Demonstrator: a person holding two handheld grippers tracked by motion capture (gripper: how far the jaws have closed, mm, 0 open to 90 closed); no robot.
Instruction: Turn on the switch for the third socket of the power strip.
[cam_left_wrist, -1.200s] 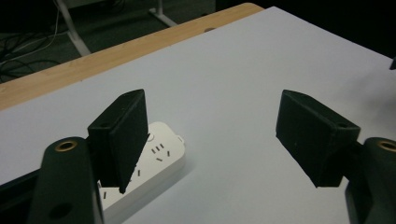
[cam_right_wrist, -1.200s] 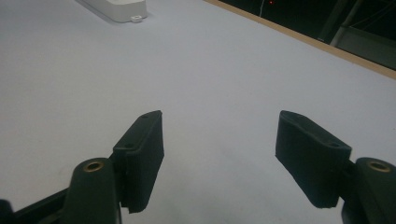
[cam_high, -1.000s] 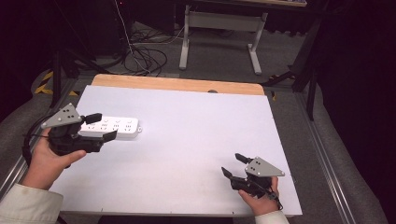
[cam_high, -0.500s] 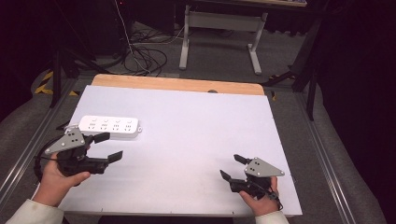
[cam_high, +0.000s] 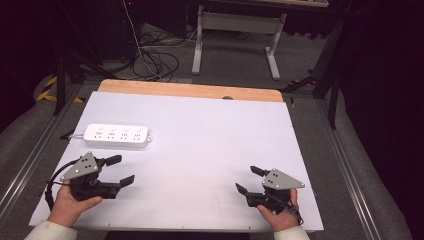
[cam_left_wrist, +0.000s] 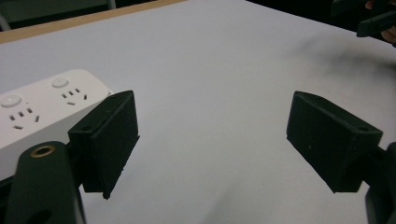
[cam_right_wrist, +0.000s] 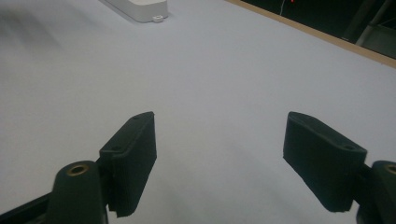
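Observation:
A white power strip (cam_high: 117, 135) with several sockets lies flat at the left of the white table (cam_high: 210, 135). Its end shows in the left gripper view (cam_left_wrist: 32, 109) and, far off, in the right gripper view (cam_right_wrist: 137, 8). My left gripper (cam_high: 121, 170) is held near the front left edge, just in front of the strip and apart from it, open with nothing between its jaws (cam_left_wrist: 212, 140). My right gripper (cam_high: 247, 180) hovers near the front right edge, also open and empty (cam_right_wrist: 219, 156).
A wooden strip (cam_high: 190, 90) runs along the table's far edge. Beyond it on the floor are cables (cam_high: 155, 60) and the legs of a white frame (cam_high: 235, 30). The right gripper's tip (cam_left_wrist: 373, 18) shows far off in the left gripper view.
My left gripper let go of the power strip and drew back toward the front edge, open. The strip stayed at the left. The right gripper barely moved.

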